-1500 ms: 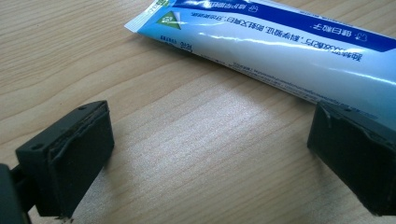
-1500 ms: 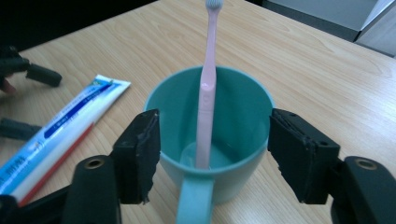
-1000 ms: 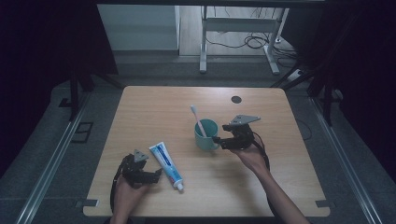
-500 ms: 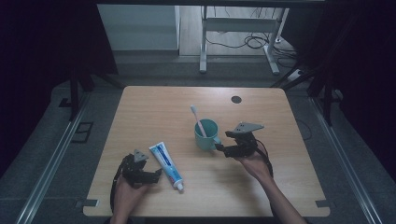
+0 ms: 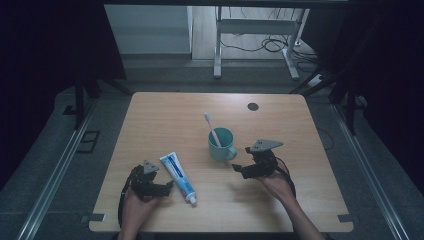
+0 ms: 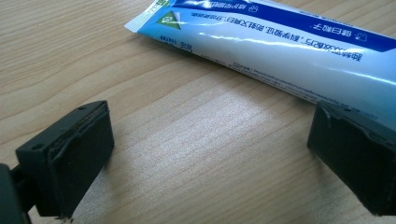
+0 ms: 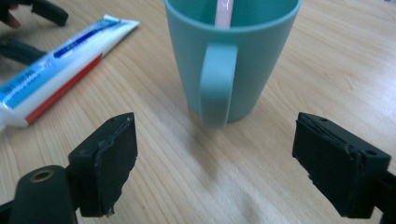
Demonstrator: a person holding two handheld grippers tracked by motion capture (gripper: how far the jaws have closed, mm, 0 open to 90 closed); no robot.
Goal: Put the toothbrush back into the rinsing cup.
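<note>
Both tools gape wide, empty: left tool (image 5: 167, 185) beside toothpaste (image 5: 178, 177), right tool (image 5: 239, 169) facing mug (image 5: 221, 145).

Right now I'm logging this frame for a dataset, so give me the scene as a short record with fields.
surface: wooden table
mug: teal mug, upright, handle facing the right gripper
toothbrush: toothbrush standing in the mug, head up
tube: toothpaste tube lying flat, cap toward the person
left gripper: left gripper open, beside the tube, gripping nothing
right gripper: right gripper open, just short of the handle, not touching it
</note>
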